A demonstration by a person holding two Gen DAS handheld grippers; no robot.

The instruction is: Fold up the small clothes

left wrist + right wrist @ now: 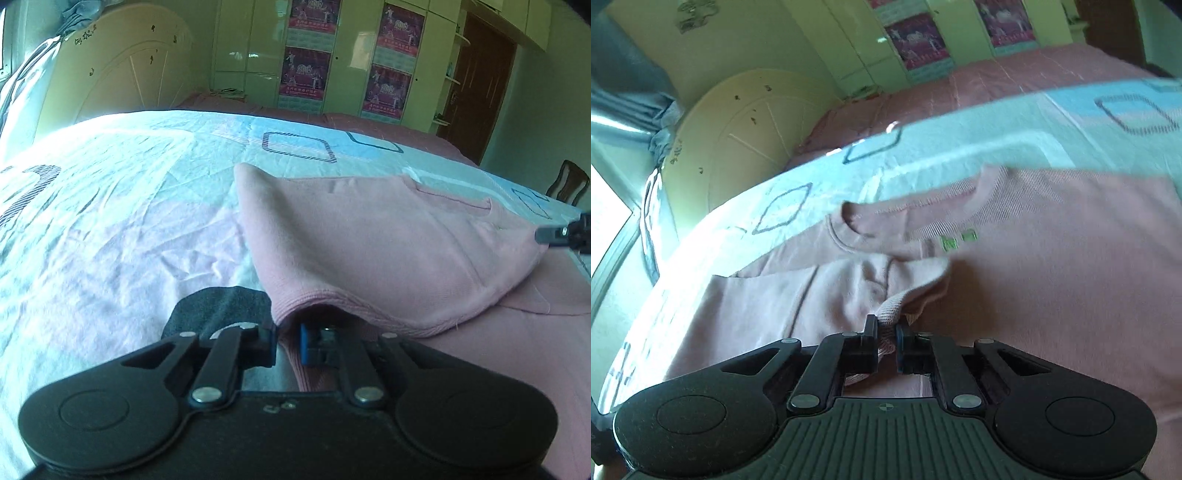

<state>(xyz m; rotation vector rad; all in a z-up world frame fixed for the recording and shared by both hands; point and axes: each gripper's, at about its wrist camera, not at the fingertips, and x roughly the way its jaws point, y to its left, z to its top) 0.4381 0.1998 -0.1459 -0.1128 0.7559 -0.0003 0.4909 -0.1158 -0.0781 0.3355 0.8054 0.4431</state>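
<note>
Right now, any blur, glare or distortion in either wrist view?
Left wrist: sharp; sun blows out the bedsheet at left; fisheye bows the bed edge. Right wrist: motion blur smears the pink shirt and its green print; window overexposed.

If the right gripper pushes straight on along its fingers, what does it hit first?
The right gripper, shut on the pink top's ribbed edge, would most likely run into that top's bunched folded layer just ahead; depth is uncertain.

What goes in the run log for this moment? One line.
left gripper: shut on pink top hem | right gripper: shut on pink top | bed sheet underneath
</note>
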